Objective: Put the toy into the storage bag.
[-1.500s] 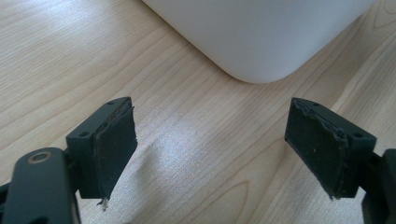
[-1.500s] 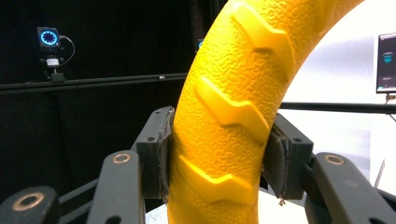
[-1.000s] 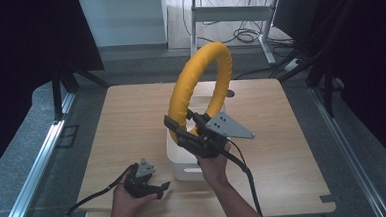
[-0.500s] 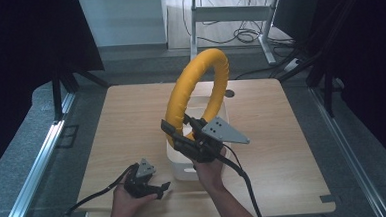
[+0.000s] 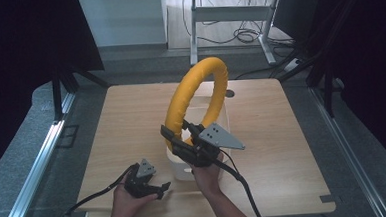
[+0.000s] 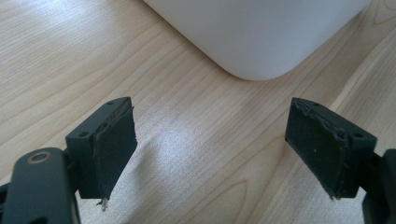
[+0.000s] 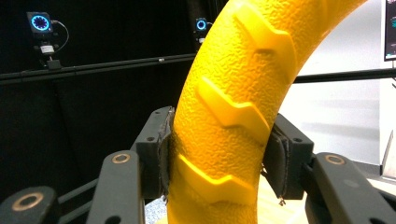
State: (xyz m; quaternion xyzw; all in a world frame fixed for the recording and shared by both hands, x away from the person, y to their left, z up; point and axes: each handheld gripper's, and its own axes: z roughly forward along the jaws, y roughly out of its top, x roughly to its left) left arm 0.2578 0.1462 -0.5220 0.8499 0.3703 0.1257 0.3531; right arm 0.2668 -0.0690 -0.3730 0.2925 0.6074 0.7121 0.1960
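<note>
Currently the right tongs [image 5: 178, 139] pinch the yellow ring [image 5: 200, 95] at its lower arc; both pads press its ribbed sides. Ring stands upright, its plane rising above and ahead of these tongs, directly over the white bin [image 5: 205, 138]. Left tongs [image 5: 157, 189] rest spread wide on the surface [image 5: 282, 134], bin corner just ahead. Right hand nearer; lowering likely follows.

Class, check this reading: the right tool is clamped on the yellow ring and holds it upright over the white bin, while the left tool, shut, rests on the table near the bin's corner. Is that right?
One detail is wrong: the left tool is open, not shut. The left gripper view shows its jaws wide apart over bare table, nothing between them. The rest stands: the right tool clamps the yellow ring above the white bin.
</note>
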